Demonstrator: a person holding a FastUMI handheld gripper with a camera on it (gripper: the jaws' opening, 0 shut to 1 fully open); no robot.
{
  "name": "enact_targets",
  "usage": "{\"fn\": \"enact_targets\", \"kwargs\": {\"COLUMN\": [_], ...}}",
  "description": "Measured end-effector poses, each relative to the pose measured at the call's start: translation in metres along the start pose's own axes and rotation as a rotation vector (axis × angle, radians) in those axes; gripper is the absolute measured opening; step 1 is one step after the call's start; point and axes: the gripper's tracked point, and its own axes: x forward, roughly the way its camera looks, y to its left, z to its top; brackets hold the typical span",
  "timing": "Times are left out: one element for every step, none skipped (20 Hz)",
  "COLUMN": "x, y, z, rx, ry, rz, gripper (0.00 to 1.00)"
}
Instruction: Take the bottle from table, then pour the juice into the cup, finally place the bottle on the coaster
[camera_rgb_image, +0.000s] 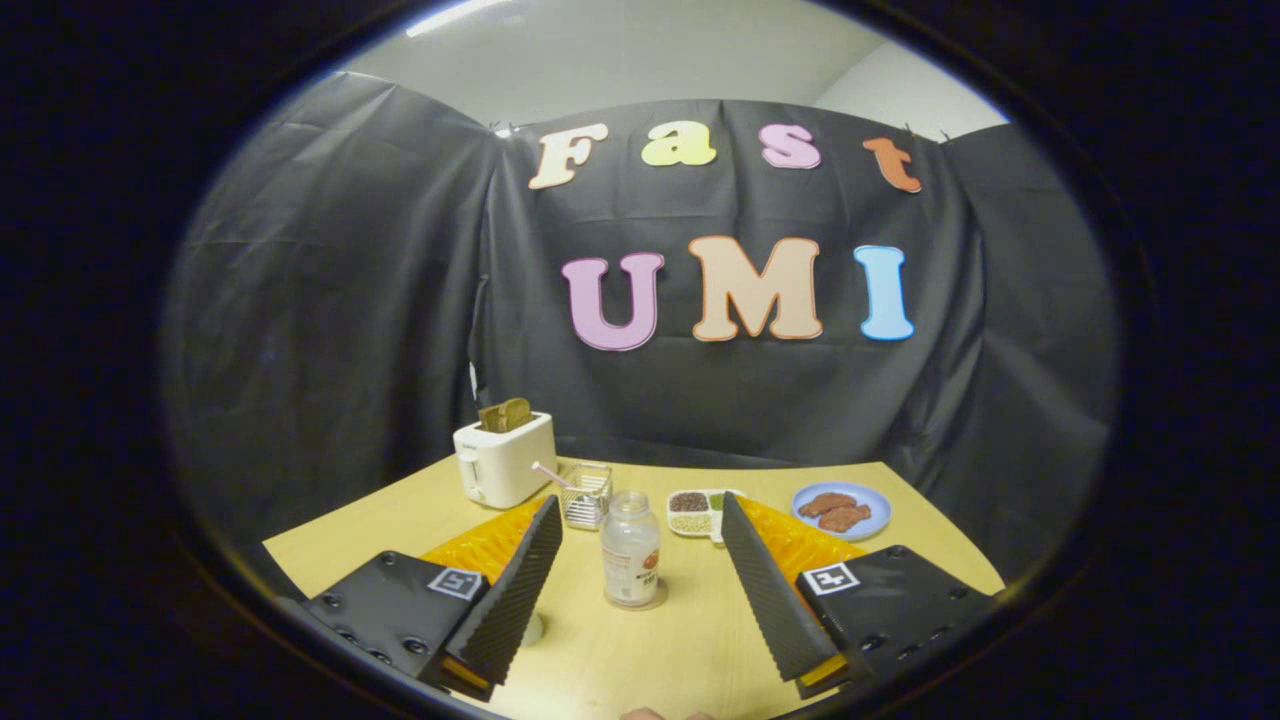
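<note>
Gripper view: your gripper (640, 560) is spread wide and holds nothing. The bottle (630, 548) stands upright on the table (640, 650), on a coaster (655, 603), in the gap between your fingers, touching neither. Beyond it sit a toaster (503, 458), a wire basket (587, 495), a divided dish (695, 511) and a blue plate (842, 510).

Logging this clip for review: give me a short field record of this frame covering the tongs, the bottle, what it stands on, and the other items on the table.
tongs: open, fingers spread either side of the bottle, not touching it
bottle: clear, upright, no cap visible, between the fingers
under bottle: round coaster
cup: partly hidden behind one finger
toaster: white, with toast, beyond the fingers
wire basket: beside toaster
divided dish: grains
blue plate: brown food
table: yellow
</note>
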Motion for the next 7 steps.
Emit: {"fn": "enact_targets", "kwargs": {"x": [-0.002,-0.003,-0.005,-0.008,-0.010,-0.010,-0.012], "y": [-0.003,-0.005,-0.008,-0.010,-0.013,-0.014,-0.015], "z": [0.003,0.007,0.010,0.012,0.014,0.016,0.017], "rx": [-0.001,-0.002,-0.004,-0.008,-0.012,-0.015,-0.015], "ry": [-0.004,-0.005,-0.007,-0.010,-0.014,-0.019,-0.024], "rz": [-0.009,-0.016,-0.023,-0.031,-0.036,-0.041,-0.045], "gripper": [0.99,0.99,0.99,0.99,0.99,0.99,0.99]}}
